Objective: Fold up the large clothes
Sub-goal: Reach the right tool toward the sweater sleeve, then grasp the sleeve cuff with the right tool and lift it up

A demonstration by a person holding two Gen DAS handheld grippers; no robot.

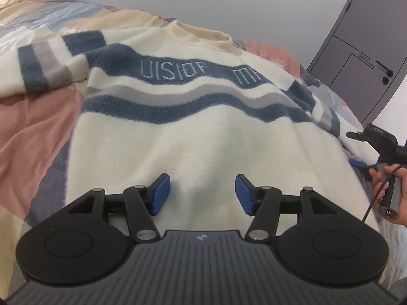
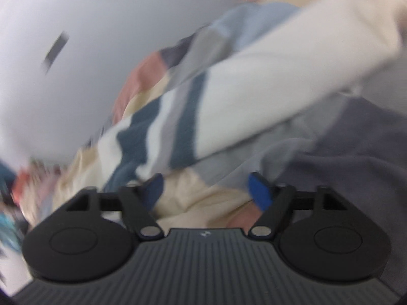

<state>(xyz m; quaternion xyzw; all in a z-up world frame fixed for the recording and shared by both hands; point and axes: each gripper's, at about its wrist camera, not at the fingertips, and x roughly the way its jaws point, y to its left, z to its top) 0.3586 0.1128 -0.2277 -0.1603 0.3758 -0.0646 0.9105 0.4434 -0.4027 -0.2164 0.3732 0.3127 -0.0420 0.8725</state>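
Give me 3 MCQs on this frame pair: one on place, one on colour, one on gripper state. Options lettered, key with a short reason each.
1. Where does the sweater lie?
A. on a patchwork bedspread
B. on a hanger
C. in a drawer

2. What colour is the band that carries the lettering?
A. red
B. dark blue
C. green

3. How does the left gripper stand?
A. shut on the collar
B. shut on a sleeve
C. open above the lower body

Key: A, the bedspread shows around the sweater; B, the letters sit on a dark blue wave; C, its blue pads are apart with bare cream fabric between them.

Left gripper (image 1: 202, 194), right gripper (image 2: 207, 190) agape
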